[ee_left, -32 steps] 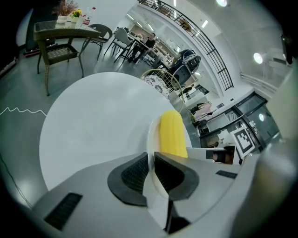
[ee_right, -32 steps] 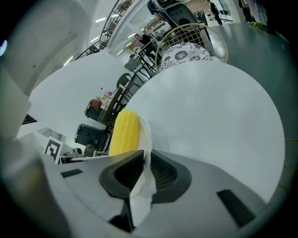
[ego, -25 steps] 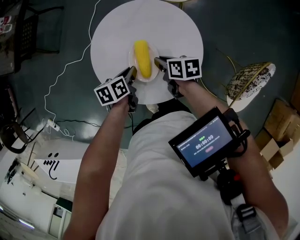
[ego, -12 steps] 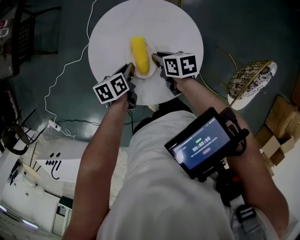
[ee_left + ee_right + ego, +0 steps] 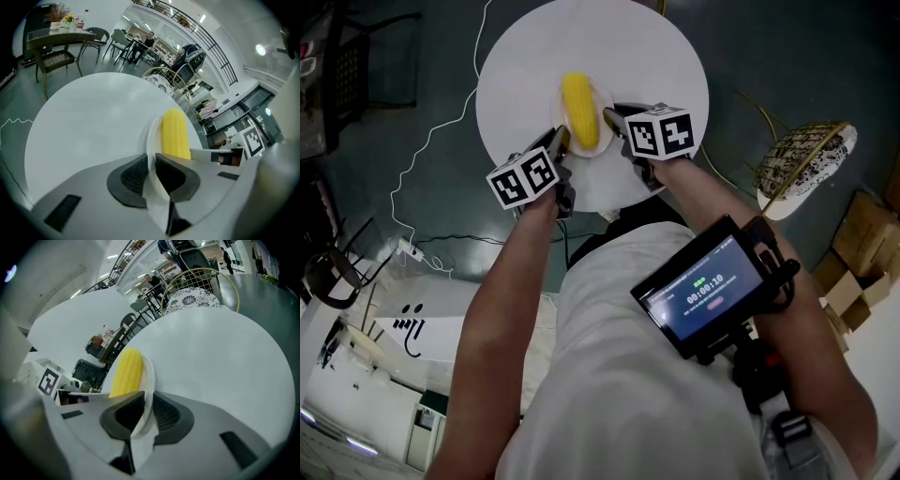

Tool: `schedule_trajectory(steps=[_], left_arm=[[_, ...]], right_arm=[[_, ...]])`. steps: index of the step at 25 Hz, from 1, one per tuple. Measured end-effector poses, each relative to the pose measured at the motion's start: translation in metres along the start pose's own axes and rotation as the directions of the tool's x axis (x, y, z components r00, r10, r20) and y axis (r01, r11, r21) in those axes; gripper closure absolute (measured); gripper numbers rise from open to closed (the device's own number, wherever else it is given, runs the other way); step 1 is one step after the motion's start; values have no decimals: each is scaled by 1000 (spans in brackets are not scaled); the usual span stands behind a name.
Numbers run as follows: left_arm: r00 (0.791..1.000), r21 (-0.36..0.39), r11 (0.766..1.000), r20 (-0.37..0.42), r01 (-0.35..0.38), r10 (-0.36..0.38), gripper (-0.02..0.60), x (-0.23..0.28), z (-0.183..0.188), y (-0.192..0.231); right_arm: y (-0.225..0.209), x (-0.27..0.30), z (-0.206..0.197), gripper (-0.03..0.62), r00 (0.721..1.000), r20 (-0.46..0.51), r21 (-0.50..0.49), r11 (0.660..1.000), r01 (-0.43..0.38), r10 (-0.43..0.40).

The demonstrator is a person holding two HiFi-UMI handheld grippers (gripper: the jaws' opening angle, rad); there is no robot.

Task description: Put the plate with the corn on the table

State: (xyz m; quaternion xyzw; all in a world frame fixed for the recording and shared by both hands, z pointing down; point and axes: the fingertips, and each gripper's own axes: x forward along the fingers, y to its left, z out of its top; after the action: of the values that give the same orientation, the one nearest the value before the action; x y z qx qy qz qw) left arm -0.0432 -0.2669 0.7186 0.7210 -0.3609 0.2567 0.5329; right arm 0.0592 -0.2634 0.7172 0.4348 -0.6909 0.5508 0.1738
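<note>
Round white tabletop (image 5: 656,56) with a small white plate (image 5: 607,101) and yellow corn cob (image 5: 579,111), held from both sides.
The plate sits over the tabletop's near half; whether it touches the surface, can't tell. The corn cob lies lengthwise in the plate's middle, pointing away from the person. The left gripper (image 5: 562,141) is clamped on the plate's left near rim, and the right gripper (image 5: 612,117) is clamped on the opposite rim, jaws narrow with the rim pinched between the pads.
</note>
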Motion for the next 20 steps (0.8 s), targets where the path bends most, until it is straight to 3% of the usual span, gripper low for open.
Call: schedule_trajectory(steps=[7,20], left_arm=[[1000,13,1000,-1,-4,4,537,-3,1,4],[991,38,999,128,-31,26,505,-19,25,-4]], right_arm=[[5,4,2,542,999,26,8,1000,-25,25],[-8,-10,11,539,996,92,-2,1000,14,-14]])
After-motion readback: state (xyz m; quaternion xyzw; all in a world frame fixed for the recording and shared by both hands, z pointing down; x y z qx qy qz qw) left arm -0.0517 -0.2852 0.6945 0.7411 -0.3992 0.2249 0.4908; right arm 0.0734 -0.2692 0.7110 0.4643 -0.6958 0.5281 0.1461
